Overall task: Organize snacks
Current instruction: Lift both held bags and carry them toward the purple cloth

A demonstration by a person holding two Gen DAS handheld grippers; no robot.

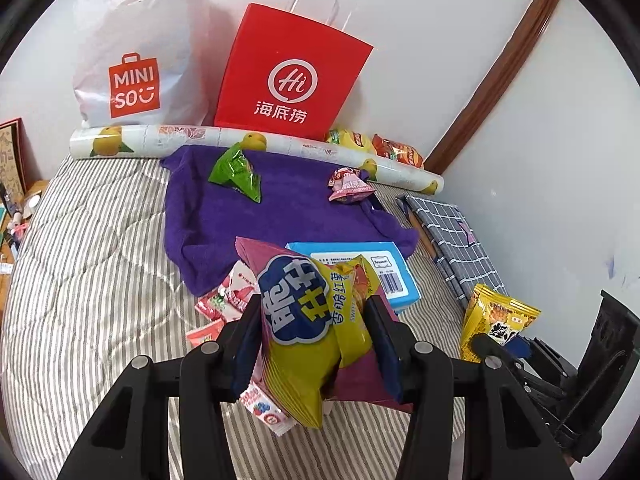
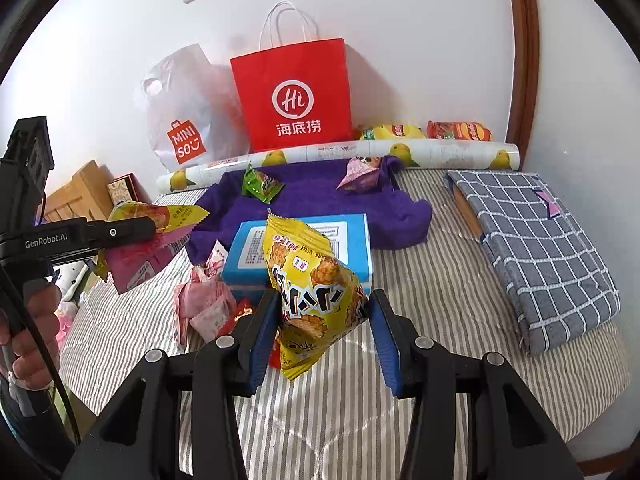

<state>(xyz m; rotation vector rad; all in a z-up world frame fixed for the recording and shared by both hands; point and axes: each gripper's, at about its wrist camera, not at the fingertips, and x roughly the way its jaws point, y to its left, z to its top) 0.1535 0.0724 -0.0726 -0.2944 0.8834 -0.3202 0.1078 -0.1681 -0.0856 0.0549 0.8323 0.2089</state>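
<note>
My left gripper (image 1: 312, 300) is shut on a purple and yellow snack bag (image 1: 296, 308), held above the striped bed (image 1: 100, 280). The right wrist view shows this gripper (image 2: 144, 227) at the left with the same bag (image 2: 136, 260) and a hand on its handle. My right gripper (image 2: 324, 296) is shut on a yellow snack packet (image 2: 312, 276), also lifted off the bed. Both the right gripper (image 1: 500, 342) and its packet (image 1: 492, 316) appear at the right of the left wrist view.
A red paper bag (image 2: 296, 96) and a white plastic bag (image 2: 188, 120) lean on the wall behind a fruit-print roll (image 2: 340, 152). A green packet (image 2: 260, 186) and a pink packet (image 2: 360, 174) lie on a purple towel (image 2: 312, 196). Nearer lie a blue box (image 2: 356, 240), pink packets (image 2: 208, 304) and a folded checked cloth (image 2: 540, 248).
</note>
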